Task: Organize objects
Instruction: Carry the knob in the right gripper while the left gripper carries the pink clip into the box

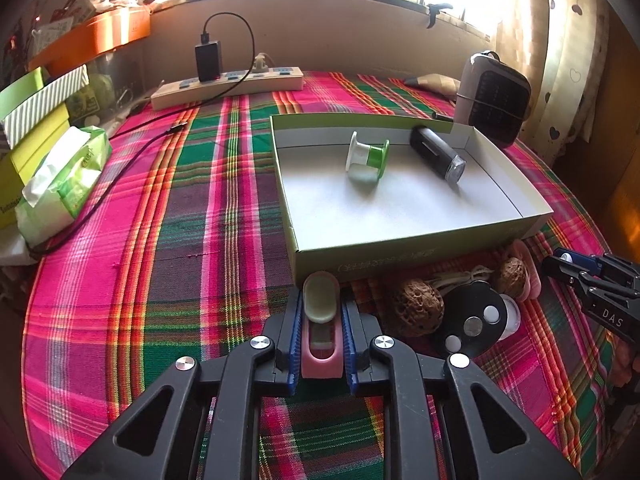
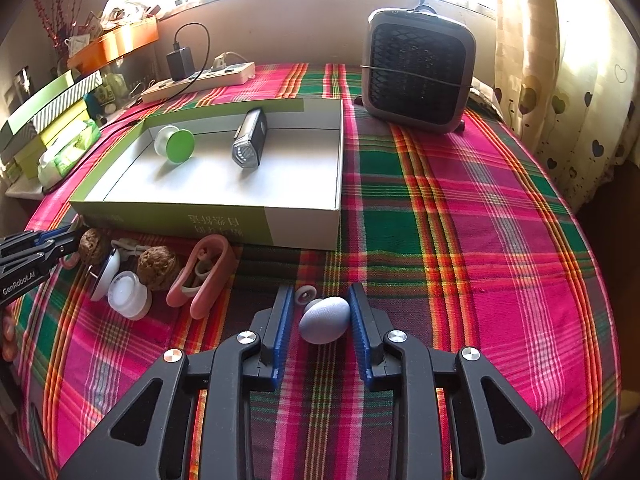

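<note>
Left tongs: pinching a pink clip on the desk.
Right tongs: closed around a grey knob.
Box: holds spool and black torch; two in.
Outstanding: walnuts, black disc, and the pieces now held.

The desk cloth is plaid in pink, green and orange. The box is green outside, white inside. A green-and-white spool lies in it.

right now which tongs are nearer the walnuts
Left. The left tongs sit just beside the walnuts; the right tongs are farther, past the pink clip.
</note>
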Demonstrator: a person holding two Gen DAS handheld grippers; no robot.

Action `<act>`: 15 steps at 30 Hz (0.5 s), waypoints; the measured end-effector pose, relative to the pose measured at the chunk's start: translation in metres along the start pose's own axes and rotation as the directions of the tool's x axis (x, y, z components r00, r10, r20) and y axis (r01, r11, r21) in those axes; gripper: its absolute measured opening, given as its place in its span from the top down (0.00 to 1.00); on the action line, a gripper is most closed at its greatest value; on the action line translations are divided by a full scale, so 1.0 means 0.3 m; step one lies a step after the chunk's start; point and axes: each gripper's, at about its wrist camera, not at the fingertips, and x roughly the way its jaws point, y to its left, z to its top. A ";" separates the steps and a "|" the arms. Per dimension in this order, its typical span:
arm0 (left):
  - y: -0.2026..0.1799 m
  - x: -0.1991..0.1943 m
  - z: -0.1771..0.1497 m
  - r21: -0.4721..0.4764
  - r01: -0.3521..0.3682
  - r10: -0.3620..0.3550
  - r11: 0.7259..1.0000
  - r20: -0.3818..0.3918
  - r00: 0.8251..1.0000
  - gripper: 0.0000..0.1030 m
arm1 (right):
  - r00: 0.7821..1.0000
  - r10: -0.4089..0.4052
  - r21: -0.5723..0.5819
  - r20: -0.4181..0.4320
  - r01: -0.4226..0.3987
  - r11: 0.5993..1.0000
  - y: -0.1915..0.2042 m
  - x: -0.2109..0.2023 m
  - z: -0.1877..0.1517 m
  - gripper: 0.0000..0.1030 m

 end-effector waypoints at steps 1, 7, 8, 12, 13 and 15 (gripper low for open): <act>0.000 0.000 0.000 0.000 0.000 0.000 1.000 0.000 1.000 0.85 | 1.000 0.000 0.000 0.000 0.000 1.000 0.000 0.000 0.000 0.72; 0.000 -0.001 0.000 0.001 -0.002 0.002 1.000 0.000 1.000 0.85 | 1.000 0.000 0.000 0.000 0.000 1.000 0.000 0.000 0.000 0.72; 0.000 -0.001 0.000 0.001 -0.001 0.001 1.000 0.000 1.000 0.85 | 1.000 -0.001 -0.001 0.000 0.001 1.000 0.000 0.000 0.000 0.72; 0.001 -0.001 0.000 0.001 -0.002 0.002 1.000 0.000 1.000 0.85 | 1.000 -0.001 -0.001 0.000 0.001 1.000 0.000 0.000 0.000 0.72; 0.001 -0.001 0.000 0.001 -0.001 0.001 1.000 0.000 1.000 0.85 | 1.000 -0.001 0.000 0.000 0.001 1.000 0.000 0.000 0.000 0.72; 0.002 -0.001 0.000 0.000 0.001 -0.001 1.000 0.000 1.000 0.85 | 1.000 0.001 0.001 0.000 -0.001 1.000 -0.001 0.000 0.000 0.72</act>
